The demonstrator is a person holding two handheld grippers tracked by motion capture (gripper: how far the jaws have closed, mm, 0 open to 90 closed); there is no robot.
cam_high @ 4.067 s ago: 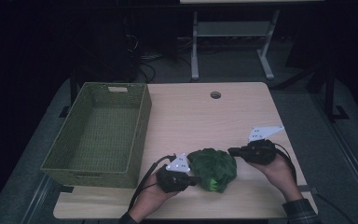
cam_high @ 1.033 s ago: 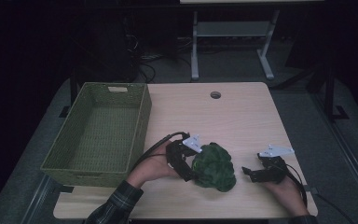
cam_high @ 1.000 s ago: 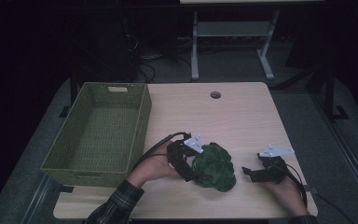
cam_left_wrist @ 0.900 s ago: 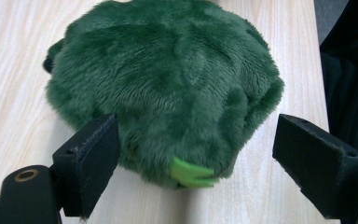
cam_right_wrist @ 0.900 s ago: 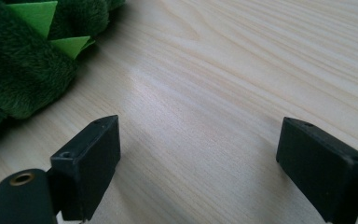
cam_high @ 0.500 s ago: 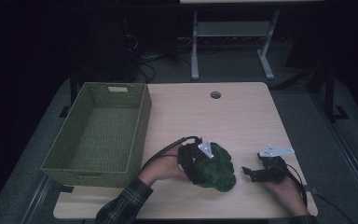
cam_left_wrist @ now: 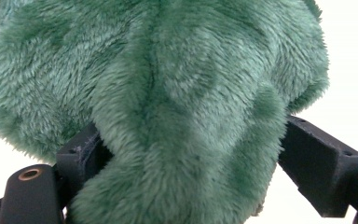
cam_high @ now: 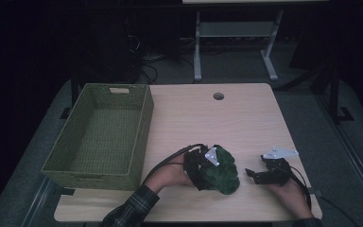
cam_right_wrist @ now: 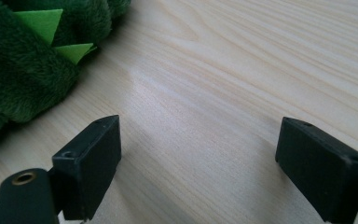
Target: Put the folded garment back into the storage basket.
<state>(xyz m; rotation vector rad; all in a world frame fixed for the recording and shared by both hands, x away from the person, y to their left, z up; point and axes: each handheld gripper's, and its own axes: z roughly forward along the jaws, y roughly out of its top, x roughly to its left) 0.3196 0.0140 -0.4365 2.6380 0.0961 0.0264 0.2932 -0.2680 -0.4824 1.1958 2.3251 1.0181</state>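
Since a second ago my left claw has slid in from the side and sunk onto the green plush toy, which has stayed where it was near the front edge of the worktop, between my two hands and well right of the green woven basket. In the left gripper view the fur bulges out between the two black jaws, which stand wide with a thick fold of plush between them; whether the pads already press I cannot tell.

I judge the toy light, soft and squashy, not fragile and not slippery. A pinch on loose fur alone could let it sag or swing, so a deep bite across a thick fold of the body looks best to me.

My left forearm comes in low from the front edge, claw pointing right into the toy. My right claw rests near the toy's right side, jaws apart over bare wood, holding nothing.
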